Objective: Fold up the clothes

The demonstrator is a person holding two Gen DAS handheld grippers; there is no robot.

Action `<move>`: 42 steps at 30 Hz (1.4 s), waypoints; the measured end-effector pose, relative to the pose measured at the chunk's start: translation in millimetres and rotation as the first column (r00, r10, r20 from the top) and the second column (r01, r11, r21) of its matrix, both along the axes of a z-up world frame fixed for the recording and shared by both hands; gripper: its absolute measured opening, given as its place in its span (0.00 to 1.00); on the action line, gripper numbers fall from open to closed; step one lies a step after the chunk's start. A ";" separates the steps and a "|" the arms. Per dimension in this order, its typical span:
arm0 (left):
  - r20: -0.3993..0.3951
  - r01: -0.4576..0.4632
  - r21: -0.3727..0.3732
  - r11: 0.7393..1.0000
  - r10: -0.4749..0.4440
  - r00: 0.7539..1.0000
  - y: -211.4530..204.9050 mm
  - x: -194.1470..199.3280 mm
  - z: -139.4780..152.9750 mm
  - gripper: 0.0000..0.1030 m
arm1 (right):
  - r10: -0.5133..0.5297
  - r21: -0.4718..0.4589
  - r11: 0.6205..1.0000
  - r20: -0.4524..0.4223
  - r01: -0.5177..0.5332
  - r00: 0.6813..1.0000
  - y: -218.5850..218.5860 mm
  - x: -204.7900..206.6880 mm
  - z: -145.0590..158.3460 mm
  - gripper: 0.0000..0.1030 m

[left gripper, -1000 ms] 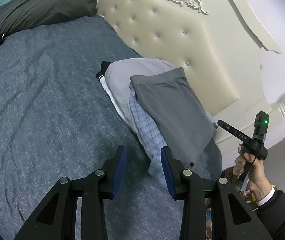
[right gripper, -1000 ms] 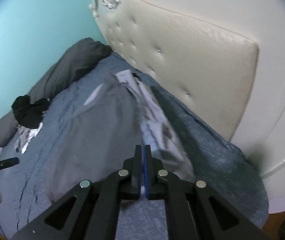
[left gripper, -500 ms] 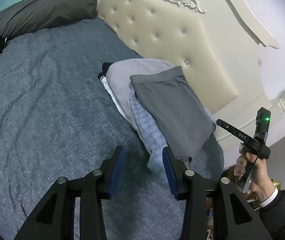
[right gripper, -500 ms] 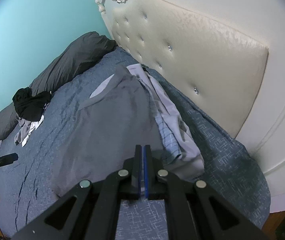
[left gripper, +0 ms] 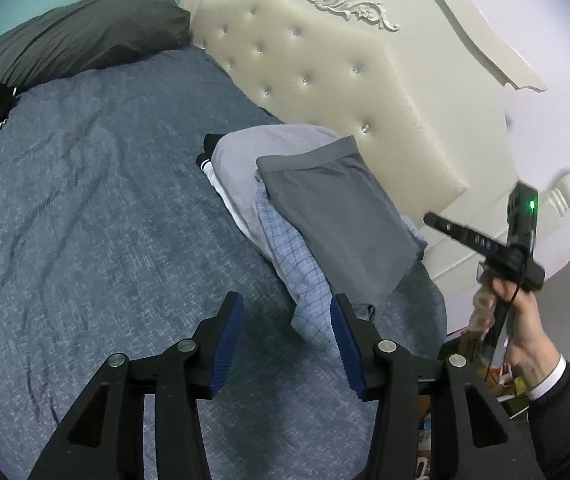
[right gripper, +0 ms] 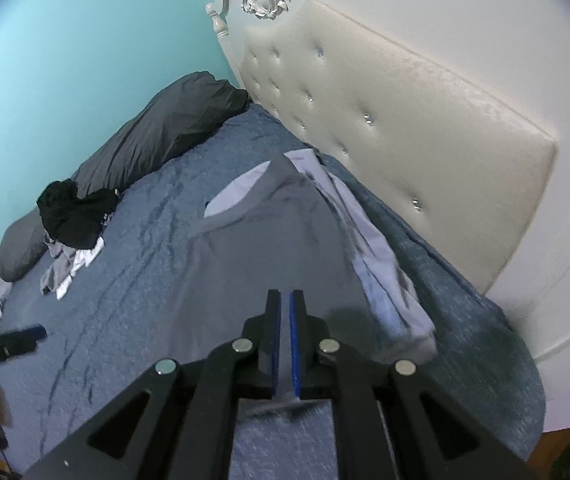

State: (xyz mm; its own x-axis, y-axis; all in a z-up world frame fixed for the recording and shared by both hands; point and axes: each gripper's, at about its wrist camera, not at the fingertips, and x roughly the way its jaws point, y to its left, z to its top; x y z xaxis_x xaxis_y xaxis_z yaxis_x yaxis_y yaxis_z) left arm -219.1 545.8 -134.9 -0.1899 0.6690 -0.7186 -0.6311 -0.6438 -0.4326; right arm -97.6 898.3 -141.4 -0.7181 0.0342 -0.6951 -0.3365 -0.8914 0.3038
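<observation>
The left gripper (left gripper: 287,334), black with blue-padded fingers, is hovering over the mottled blue bedspread (left gripper: 85,220) with its jaws spread wide and holding nothing. Just ahead of its right finger, the corner of a pale blue checked garment (left gripper: 293,264) is lying at the bottom of a stack of folded clothes. On top of that stack a flat folded grey garment with a waistband (left gripper: 337,216) is resting, with a light grey piece (left gripper: 241,156) beneath it, all sitting close to the cream tufted headboard (left gripper: 325,80).

The right gripper (right gripper: 285,340) is sitting with its blue pads nearly pressed together; a narrow slit shows between them, and nothing is visibly pinched. It is poised just above the near end of the grey garment, off the edge of the stack, gripped by a hand (left gripper: 521,320) in a dark sleeve.

Farther off, a dark grey pillow (right gripper: 173,128) is lying along the teal wall (right gripper: 85,40), with a crumpled black garment (right gripper: 73,216) and some white pieces (right gripper: 73,264) heaped near it, well apart from both grippers.
</observation>
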 end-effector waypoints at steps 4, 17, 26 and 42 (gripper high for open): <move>-0.005 0.004 -0.008 1.000 -0.004 1.000 4.1 -8.3 -6.5 0.48 | 0.015 -0.019 1.000 0.002 -0.015 1.000 7.6 -28.4 4.7 0.04; 0.002 -0.020 -0.034 0.999 0.020 1.000 2.8 -58.1 -42.9 0.48 | 0.063 0.001 0.998 0.098 -0.063 0.993 32.9 -137.6 -7.9 0.04; 0.037 -0.041 -0.046 0.998 0.043 0.998 -7.4 -80.4 -74.2 0.48 | 0.034 0.031 0.999 0.194 -0.041 0.980 44.8 -184.5 -31.8 0.04; 0.029 -0.029 -0.044 0.999 0.031 0.999 -17.6 -80.0 -74.4 0.48 | -0.031 0.010 1.000 0.187 0.030 0.982 60.8 -204.1 -35.3 0.04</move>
